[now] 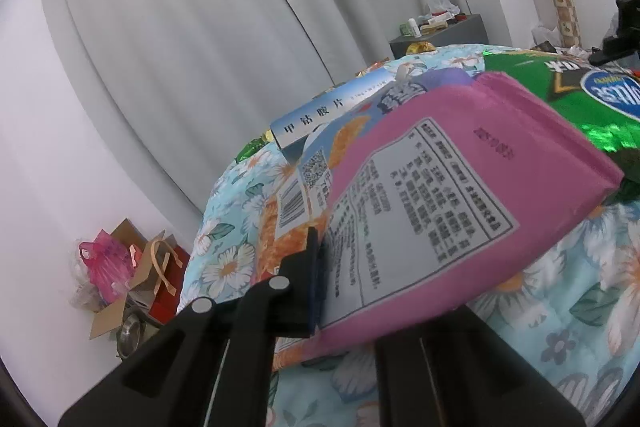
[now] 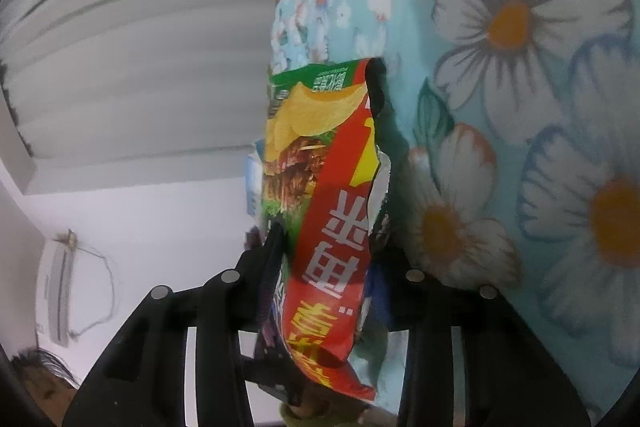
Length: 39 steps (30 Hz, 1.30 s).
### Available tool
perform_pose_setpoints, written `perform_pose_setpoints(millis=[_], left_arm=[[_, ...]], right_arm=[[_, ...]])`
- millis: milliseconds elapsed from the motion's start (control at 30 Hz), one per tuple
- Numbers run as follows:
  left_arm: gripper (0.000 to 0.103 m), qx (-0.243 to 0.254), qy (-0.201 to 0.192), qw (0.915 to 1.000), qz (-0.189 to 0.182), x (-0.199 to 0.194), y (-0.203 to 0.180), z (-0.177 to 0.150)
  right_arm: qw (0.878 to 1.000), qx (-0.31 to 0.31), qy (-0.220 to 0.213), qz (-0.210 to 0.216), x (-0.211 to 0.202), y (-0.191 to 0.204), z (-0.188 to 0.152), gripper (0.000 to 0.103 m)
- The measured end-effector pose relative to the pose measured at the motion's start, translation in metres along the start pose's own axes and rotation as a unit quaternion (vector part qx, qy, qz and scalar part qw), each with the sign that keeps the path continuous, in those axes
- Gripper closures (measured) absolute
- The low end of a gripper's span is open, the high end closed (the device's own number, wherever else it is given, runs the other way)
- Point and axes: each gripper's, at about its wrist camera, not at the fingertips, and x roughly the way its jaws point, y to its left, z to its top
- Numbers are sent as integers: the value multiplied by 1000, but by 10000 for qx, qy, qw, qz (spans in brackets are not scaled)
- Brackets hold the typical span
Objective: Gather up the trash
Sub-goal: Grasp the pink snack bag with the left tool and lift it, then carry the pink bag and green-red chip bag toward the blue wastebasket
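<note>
In the left wrist view my left gripper (image 1: pixel 332 267) is shut on the near corner of a pink snack packet (image 1: pixel 460 179) with a grey label. The packet lies over an orange snack packet (image 1: pixel 276 227) on the floral bedspread (image 1: pixel 580 267), and it hides one finger. A blue-white medicine box (image 1: pixel 320 115) and a shiny green bag (image 1: pixel 560 83) lie beyond. The right wrist view is rolled sideways. There my right gripper (image 2: pixel 328 251) holds a crumpled red-and-green chip bag (image 2: pixel 320 167) between its fingers, beside the floral bedspread (image 2: pixel 520 107).
A cardboard box with a pink plastic bag (image 1: pixel 104 259) and a paper bag stands on the floor at lower left. A grey side table (image 1: pixel 440 35) with clutter stands behind the bed. White curtains (image 1: pixel 200 47) hang along the wall. Small foil wrappers lie on the bed's far edge.
</note>
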Motion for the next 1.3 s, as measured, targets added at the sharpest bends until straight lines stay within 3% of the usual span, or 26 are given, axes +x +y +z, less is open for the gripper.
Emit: perform_pose_setpoints(millis=[67, 300, 533, 767, 867, 1000, 1300], left_arm=[[99, -46, -23, 10000, 8, -2, 3, -1], [103, -210, -239, 9993, 179, -12, 15, 5], [103, -249, -479, 9981, 309, -29, 23, 16], [103, -133, -750, 9963, 388, -45, 18, 29], [103, -158, -755, 9963, 382, -46, 17, 30], [103, -262, -706, 9965, 363, -50, 18, 28], [103, -428, -726, 9959, 325, -54, 25, 35]], right_arm=[[9998, -7, -12, 199, 7, 4, -2, 85], [9976, -293, -276, 564, -7, 35, -5, 99], [9944, -508, -378, 848, -27, 57, -7, 99], [9931, -534, -319, 991, -10, 68, 0, 100], [9932, -503, -324, 999, -5, 67, 5, 100], [9933, -461, -311, 1012, -29, 64, -12, 100], [9932, -440, -243, 1053, -17, 58, -9, 100]])
